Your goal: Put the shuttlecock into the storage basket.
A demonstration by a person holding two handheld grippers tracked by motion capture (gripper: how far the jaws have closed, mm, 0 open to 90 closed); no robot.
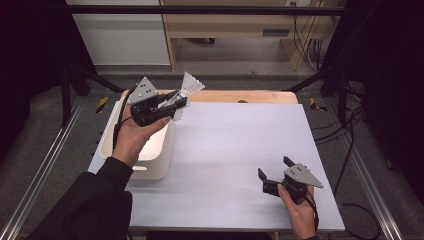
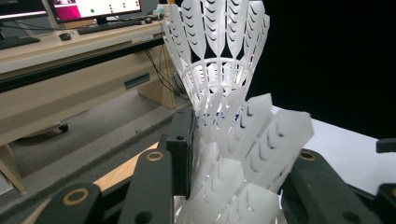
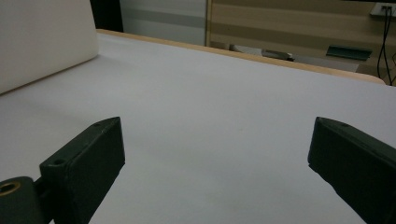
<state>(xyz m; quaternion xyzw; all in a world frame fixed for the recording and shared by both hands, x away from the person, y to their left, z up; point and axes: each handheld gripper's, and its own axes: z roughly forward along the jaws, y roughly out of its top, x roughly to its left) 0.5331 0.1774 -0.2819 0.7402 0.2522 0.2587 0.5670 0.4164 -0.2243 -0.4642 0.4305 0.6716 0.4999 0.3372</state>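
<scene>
While the right gripper (image 1: 274,170) rests low at the near right of the counter (image 1: 235,150), its fingers (image 3: 84,170) stand spread with nothing between them, apparently parked out of the way. Ahead of it lies bare white surface as far as the wooden far edge, so there is ample room to set things down. Farther off, at the left, a bin (image 1: 155,157) sits against the counter's left edge. Above its far end the left gripper (image 1: 176,104) is raised, fingers clenched on shuttlecocks (image 2: 233,140) (several nested in a stack, exact count unclear), skirts pointing up and away. Judged from the lifted, tilted hold, the stack is being carried between bin and open counter. The bin's rim lies close below; that is the edge to clear.
</scene>
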